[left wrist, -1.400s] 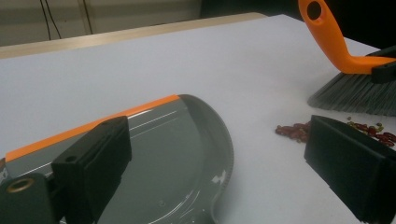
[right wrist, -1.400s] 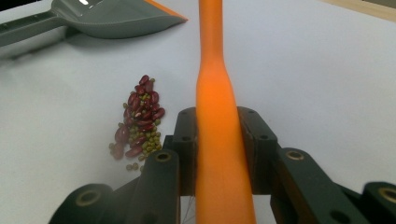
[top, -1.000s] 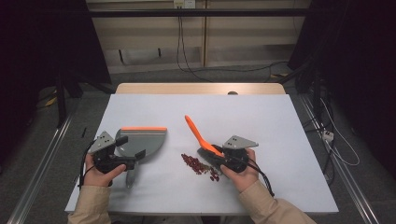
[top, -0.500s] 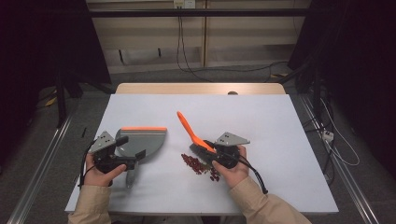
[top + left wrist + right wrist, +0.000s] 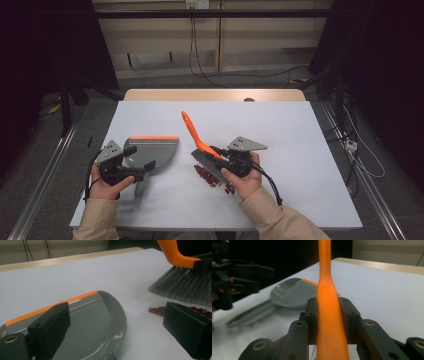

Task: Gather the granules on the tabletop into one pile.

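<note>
Leftward and toward the person is where the right gripper (image 5: 220, 159) has been travelling over the last second, bringing the brush (image 5: 200, 142) in over the red bits (image 5: 212, 177). Its jaws are clamping the orange handle tightly, as the right gripper view is showing, and the grey bristles (image 5: 185, 287) are hanging just beside the scattered pieces. The left gripper (image 5: 137, 167) has been staying put, its jaws standing wide apart over the near edge of the grey dustpan (image 5: 150, 150); whether either jaw is touching the pan is not clear. That dustpan is lying flat, its orange lip (image 5: 154, 138) facing the far side and its handle pointing toward the person. A bare strip of the white table (image 5: 300, 130) is lying between pan and red bits. Wide open room is stretching to the right and the far side; the near edge is sitting close behind both hands.
</note>
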Demonstrator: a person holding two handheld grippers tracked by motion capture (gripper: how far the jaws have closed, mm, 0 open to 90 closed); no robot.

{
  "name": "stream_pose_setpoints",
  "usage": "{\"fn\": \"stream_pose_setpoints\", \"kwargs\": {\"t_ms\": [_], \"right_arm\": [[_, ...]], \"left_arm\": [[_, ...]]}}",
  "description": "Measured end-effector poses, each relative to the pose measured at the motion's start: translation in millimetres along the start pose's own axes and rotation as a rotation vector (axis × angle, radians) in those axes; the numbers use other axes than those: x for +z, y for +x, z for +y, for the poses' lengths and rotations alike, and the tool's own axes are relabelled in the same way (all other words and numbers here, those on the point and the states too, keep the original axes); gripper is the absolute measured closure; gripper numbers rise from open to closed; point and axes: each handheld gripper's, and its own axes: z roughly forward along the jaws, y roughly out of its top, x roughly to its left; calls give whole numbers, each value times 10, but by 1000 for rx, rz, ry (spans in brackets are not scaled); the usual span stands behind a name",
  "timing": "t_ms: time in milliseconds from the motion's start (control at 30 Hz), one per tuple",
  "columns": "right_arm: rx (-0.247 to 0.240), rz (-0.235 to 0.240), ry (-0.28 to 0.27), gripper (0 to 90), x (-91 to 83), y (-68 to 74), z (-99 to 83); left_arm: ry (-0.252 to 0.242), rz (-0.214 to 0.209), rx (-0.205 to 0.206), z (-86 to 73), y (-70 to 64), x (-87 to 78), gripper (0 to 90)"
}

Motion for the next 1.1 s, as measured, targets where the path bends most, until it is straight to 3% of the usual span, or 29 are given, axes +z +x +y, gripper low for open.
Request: {"fn": "stream_pose_setpoints", "kwargs": {"t_ms": [133, 300, 367, 433, 500, 533, 700, 900, 1100], "right_arm": [[87, 65, 8, 715, 121, 144, -72], [124, 87, 67, 715, 221, 205, -198], [143, 69, 109, 715, 268, 163, -246], [118, 41, 121, 714, 278, 93, -256], [154, 45, 131, 713, 269, 4, -256], [135, 37, 134, 713, 262, -25, -255], [104, 27, 136, 712, 226, -121, -228], [115, 16, 132, 713, 188, -275, -210], [130, 13, 124, 714, 169, -329, -203]], "left_arm": [[-9, -1, -4, 2, 4, -18, 73], [-9, 5, -4, 0, 17, -25, 73], [-7, 2, -3, 0, 9, -19, 73], [-8, 0, -2, 1, 5, -19, 73], [-7, 3, -5, -1, 7, -17, 73], [-6, 4, -4, -2, 10, -17, 73], [-5, 6, -4, -3, 11, -20, 73], [-1, 5, -2, -6, 14, -14, 73], [-1, 5, -2, -7, 16, -15, 73]]}}
